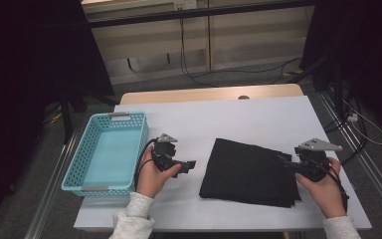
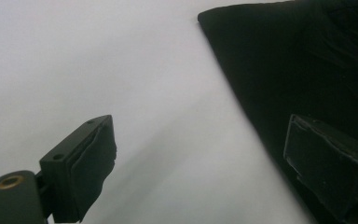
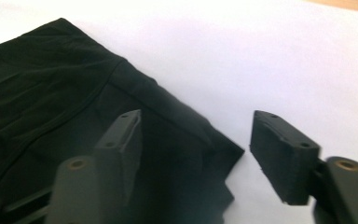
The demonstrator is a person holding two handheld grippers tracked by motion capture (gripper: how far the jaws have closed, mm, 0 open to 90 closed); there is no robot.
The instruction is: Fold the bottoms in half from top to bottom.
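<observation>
From the high view I see the folded black cloth [image 1: 251, 172] on the table, outside the empty blue basket [image 1: 105, 152]; in the left gripper view my left gripper [image 2: 200, 161] gapes empty beside it, and in the right gripper view my right gripper [image 3: 196, 156] stands apart over its corner, so binning seems left.

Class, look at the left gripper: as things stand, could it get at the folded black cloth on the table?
Probably yes. The left gripper points toward the folded black cloth with open fingers, and only bare white table lies between them. The blue basket sits on its other side, out of the way.
</observation>
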